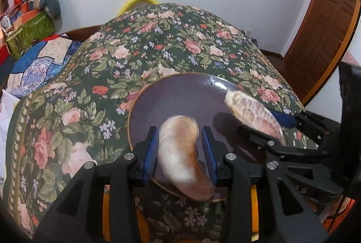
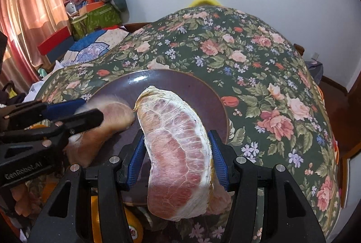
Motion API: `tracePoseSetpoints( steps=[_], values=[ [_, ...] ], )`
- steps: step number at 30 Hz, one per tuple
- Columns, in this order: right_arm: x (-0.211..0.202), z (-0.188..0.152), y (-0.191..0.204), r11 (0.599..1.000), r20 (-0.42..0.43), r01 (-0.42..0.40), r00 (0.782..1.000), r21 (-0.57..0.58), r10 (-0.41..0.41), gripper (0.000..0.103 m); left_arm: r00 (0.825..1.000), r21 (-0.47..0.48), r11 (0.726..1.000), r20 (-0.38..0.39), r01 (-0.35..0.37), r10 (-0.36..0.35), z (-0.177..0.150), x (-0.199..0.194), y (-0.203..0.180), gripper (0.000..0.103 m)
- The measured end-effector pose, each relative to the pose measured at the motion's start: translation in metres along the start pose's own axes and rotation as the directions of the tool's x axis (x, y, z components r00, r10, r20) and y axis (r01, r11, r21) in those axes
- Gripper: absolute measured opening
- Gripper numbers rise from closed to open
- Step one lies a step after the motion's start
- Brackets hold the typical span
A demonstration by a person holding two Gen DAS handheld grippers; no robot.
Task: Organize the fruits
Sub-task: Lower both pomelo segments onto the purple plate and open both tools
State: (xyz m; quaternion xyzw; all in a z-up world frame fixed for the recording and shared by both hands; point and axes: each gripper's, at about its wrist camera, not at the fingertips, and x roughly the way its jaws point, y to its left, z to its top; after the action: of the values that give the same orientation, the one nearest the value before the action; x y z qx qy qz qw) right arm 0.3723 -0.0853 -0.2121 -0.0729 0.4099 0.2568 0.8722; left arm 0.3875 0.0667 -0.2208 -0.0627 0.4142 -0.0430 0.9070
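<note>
With each tool clamped on 1 pomelo segment, left tool [image 1: 179,148] and right tool [image 2: 178,158] should lower both onto the purple plate [image 1: 180,89], apart, then release.

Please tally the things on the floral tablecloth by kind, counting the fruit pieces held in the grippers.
Peeled pink pomelo segments: 2, one in the left gripper, one in the right gripper
Round dark purple plates: 1
Total: 3

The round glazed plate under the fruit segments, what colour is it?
Dark purple with a thin tan rim, clearest in the left wrist view.
</note>
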Motion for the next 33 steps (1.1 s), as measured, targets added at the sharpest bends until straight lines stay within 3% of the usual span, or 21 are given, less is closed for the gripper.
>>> tracePoseSetpoints(
  steps=[8, 18, 33],
  values=[
    [0.005, 0.003, -0.001, 1.0, -0.007, -0.017, 1.0, 0.007, 0.017, 0.051, 1.0, 0.002, 1.0, 0.013, -0.003, 0.003, 0.003, -0.004, 0.0, 0.039],
    [-0.025, 0.005, 0.006, 0.999, 0.025, -0.031, 0.999, 0.014, 0.031, 0.053, 1.0, -0.006, 1.0, -0.006, 0.005, -0.005, -0.004, -0.025, -0.003, 0.039],
    [-0.134, 0.001, 0.027, 1.0, 0.14, -0.003, 0.99, 0.021, 0.0, 0.056, 0.996, -0.017, 1.0, 0.087, 0.022, -0.02, -0.009, -0.147, -0.019, 0.039]
  ],
)
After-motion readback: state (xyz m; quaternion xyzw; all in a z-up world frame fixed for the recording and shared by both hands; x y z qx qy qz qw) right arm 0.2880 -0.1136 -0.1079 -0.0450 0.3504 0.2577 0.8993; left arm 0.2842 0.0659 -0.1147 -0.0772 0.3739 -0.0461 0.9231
